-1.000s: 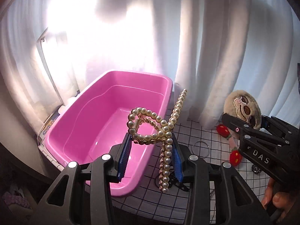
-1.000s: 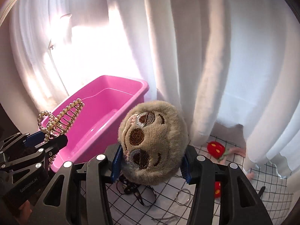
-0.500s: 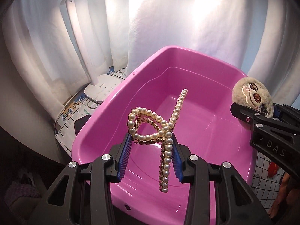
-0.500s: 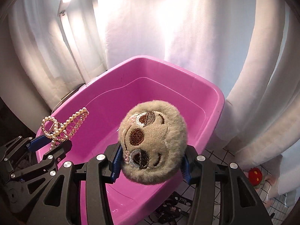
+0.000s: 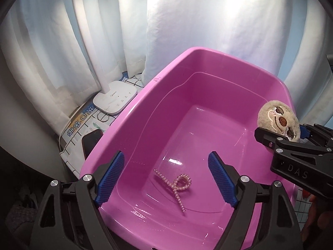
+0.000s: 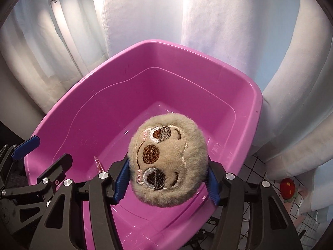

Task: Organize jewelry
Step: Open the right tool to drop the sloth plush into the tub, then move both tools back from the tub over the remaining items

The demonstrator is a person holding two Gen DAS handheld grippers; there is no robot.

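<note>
Pearl hair clip lies flat on the floor of the pink tub, clear of both pads. Left gripper hangs above it, jaws opening wide with nothing between them. Right gripper is opening too; plush sloth face sits between its blue pads, both of which touch the fur, above the tub.

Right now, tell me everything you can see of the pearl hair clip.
The pearl hair clip lies flat on the floor of the pink bin, below the left gripper, whose jaws are opening with nothing between them. It is a ribbon-shaped loop of small pearly beads with two crossing tails, tinted pink. Nothing but the bin's floor touches it.
</note>
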